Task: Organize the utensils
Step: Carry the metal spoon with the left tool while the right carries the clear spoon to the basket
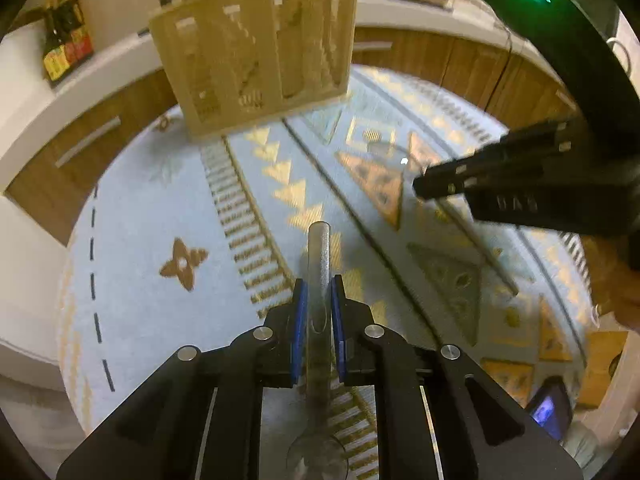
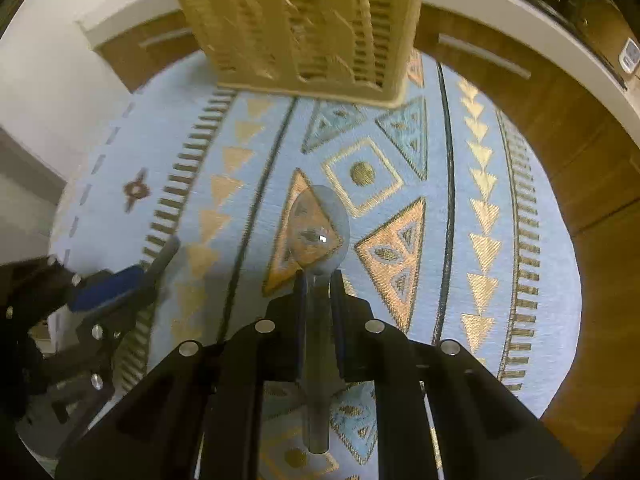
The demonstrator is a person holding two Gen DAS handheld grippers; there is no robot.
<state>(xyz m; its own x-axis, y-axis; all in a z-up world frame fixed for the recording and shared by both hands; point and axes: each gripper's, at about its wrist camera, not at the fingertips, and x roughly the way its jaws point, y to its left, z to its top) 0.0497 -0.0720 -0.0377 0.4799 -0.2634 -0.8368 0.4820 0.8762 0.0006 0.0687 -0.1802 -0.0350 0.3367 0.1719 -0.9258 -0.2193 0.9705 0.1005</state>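
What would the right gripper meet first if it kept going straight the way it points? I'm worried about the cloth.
Most likely the patterned tablecloth. The right gripper, shut on a clear spoon, points steeply down at bare cloth, short of the slotted utensil basket. Depth is hard to judge.

My two black grippers, with blue pads and silver pins.

My left gripper [image 1: 319,292] is a matte black frame of flat angular bars, and four round silver pins sit in a row across its joints. On the inner side of its fingers [image 1: 301,300] there are thin blue pads. Two pale straight strips run along the frame lower down. My right gripper [image 2: 318,284] has the same black bars and the same four silver pins, but its pads look darker here. From the side, its body is a long black block with small pale rectangles and some raised marks I cannot read.
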